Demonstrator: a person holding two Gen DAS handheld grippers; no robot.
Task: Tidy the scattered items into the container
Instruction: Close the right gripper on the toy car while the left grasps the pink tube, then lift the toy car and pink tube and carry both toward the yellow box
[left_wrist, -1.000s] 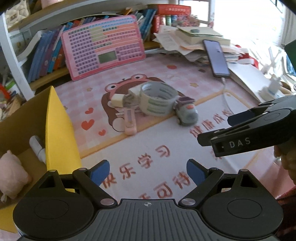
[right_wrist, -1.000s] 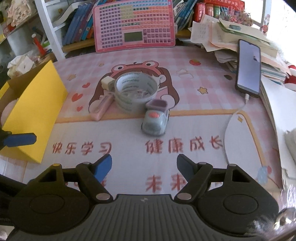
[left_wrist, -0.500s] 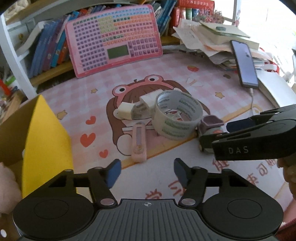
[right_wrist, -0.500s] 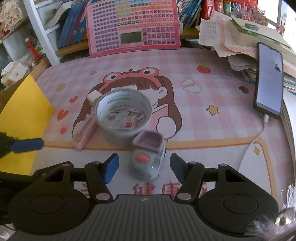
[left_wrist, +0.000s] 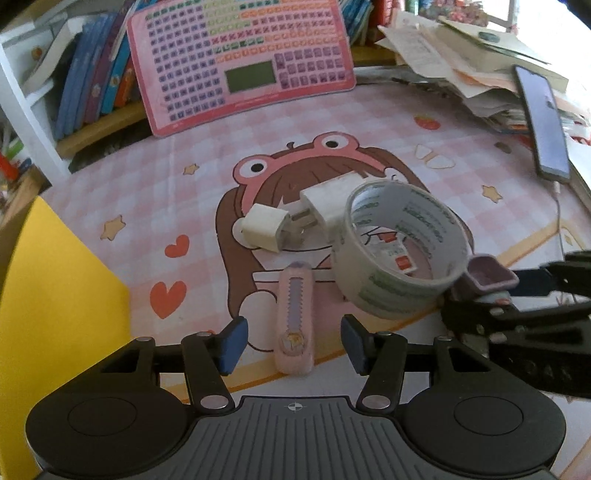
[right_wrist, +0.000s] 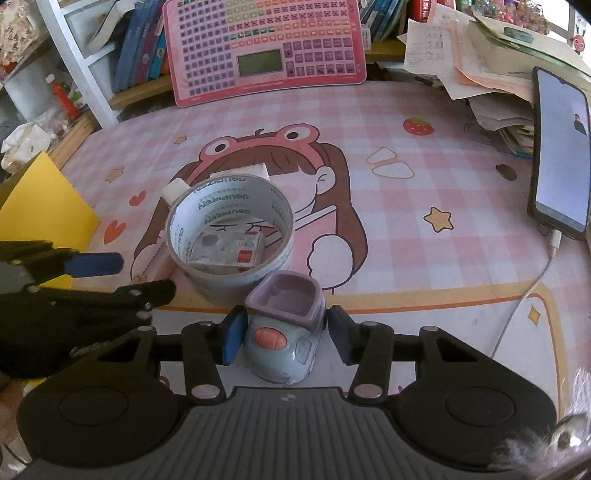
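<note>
Left tongs (left_wrist: 293, 341) and right tongs (right_wrist: 284, 338) both angled downward, side by side, jaws closing, pads not yet pressing.

The yellow box (left_wrist: 62, 295) runs off the left edge, so its inside cannot be seen. The tape roll (right_wrist: 229, 240) hides most of the two white plugs (right_wrist: 175, 189) behind it in the right view. It also covers part of the pink cutter (right_wrist: 155, 258) there. A small packet (right_wrist: 229, 249) sits inside the roll, and its print is too small to read. The toy car (left_wrist: 487, 280) is mostly hidden behind the tape and the other gripper in the left view. The phone (right_wrist: 561, 151) is cut off at the right edge. The book titles (left_wrist: 96, 85) on the shelf are too blurry to read.
</note>
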